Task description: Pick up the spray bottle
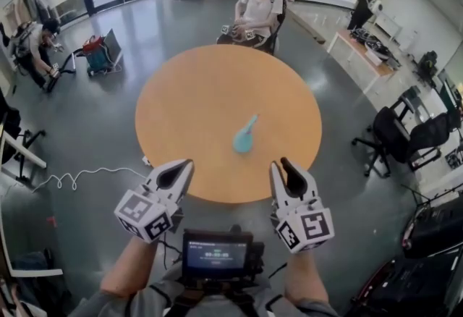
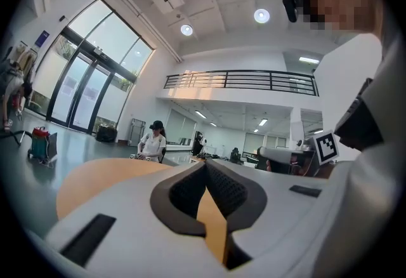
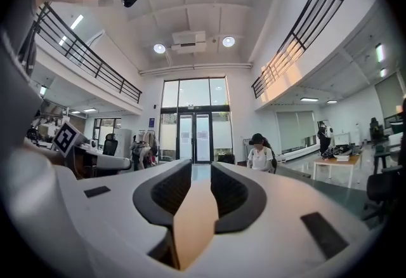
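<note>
Spray bottle (image 1: 244,136) is lying on its side on the round table (image 1: 188,91), apart from both grippers, and with the right gripper (image 1: 283,163) gaping only narrowly on nothing and the left gripper (image 1: 185,163) pressing its jaws together, a reach is risking rolling it away.

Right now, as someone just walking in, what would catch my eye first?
The big round orange table fills the middle of the head view, with a teal spray bottle lying alone on it. Nearest the camera, the left gripper and right gripper hover at the table's near edge, both empty.
</note>
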### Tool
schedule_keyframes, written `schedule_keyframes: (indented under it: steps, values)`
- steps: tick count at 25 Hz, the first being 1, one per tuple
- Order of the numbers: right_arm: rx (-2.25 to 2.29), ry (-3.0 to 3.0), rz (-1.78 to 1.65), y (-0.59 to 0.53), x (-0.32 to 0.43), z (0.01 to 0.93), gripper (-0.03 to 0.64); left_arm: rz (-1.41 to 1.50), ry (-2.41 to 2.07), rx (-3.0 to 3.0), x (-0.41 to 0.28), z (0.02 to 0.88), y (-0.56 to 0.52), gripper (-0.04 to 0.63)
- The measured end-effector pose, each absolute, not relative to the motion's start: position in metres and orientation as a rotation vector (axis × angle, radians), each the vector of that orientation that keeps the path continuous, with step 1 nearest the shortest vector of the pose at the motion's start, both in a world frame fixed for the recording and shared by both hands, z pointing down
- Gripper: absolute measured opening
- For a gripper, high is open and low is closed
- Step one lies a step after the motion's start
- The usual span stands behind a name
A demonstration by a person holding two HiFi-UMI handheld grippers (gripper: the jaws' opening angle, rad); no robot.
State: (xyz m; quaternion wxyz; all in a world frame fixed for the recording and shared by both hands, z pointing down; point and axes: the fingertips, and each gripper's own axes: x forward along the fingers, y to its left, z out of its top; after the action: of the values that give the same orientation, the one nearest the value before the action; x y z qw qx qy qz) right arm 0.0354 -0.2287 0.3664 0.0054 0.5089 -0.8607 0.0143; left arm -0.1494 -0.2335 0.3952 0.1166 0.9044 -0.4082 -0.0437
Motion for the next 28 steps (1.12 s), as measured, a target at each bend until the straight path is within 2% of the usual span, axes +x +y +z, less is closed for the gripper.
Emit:
schedule_keyframes:
  steps: [8, 10, 15, 17, 19, 22, 28]
  values:
    - [1.504, -2.776, 0.013, -0.288, 0.067, 0.357, 0.086, -0.125, -1.290, 2.649, -0.120, 0.385, -0.291, 0.005]
    - [1.470, -2.789, 0.015, -0.301, 0.072, 0.356, 0.114, -0.129, -1.299, 2.643, -0.112, 0.385, -0.301, 0.005]
    - [1.410, -2.809, 0.012, -0.323, 0.079, 0.359, 0.114, -0.125, -1.349, 2.615, -0.104, 0.390, -0.321, 0.005]
    - [1.375, -2.816, -0.003, -0.331, 0.080, 0.363, 0.154, -0.128, -1.344, 2.606, -0.103, 0.392, -0.327, 0.006]
    - [1.355, -2.830, -0.001, -0.339, 0.081, 0.365, 0.161, -0.113, -1.321, 2.597, -0.100, 0.394, -0.332, 0.057]
    - [1.361, -2.827, 0.029, -0.349, 0.080, 0.370, 0.166, -0.078, -1.314, 2.588, -0.105, 0.399, -0.340, 0.057]
    - [1.342, -2.825, 0.055, -0.371, 0.072, 0.381, 0.233, -0.052, -1.286, 2.601, -0.112, 0.408, -0.369, 0.063]
